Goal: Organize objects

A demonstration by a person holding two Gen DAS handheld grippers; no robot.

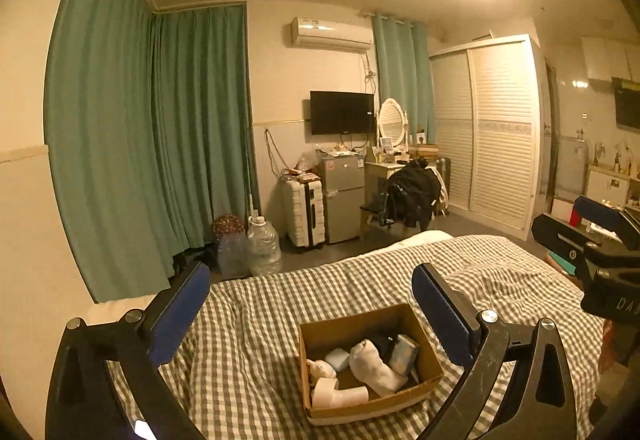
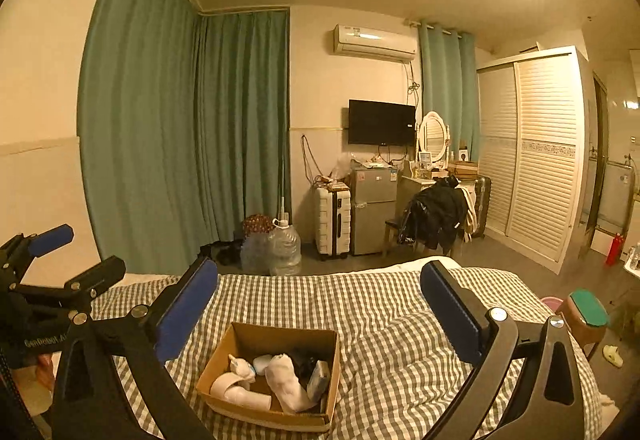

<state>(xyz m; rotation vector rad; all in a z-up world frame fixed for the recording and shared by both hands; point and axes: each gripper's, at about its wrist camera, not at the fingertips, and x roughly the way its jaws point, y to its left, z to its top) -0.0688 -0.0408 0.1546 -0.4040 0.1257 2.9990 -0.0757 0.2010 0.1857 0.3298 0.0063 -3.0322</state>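
Cardboard box (image 1: 370,364) sits on the checked bed (image 1: 256,320), socks and small items inside. Left gripper (image 1: 310,310) and right gripper (image 2: 318,310) hover above the box, jaws wide, empty. Sorting looks finished; next move, if any, needs another loose item.

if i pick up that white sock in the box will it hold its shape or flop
Probably flop: the sock looks like soft fabric, bent where it lies. Likely light, and unlikely to roll or break. It leans on other items in the box, so lifting it may drag them.
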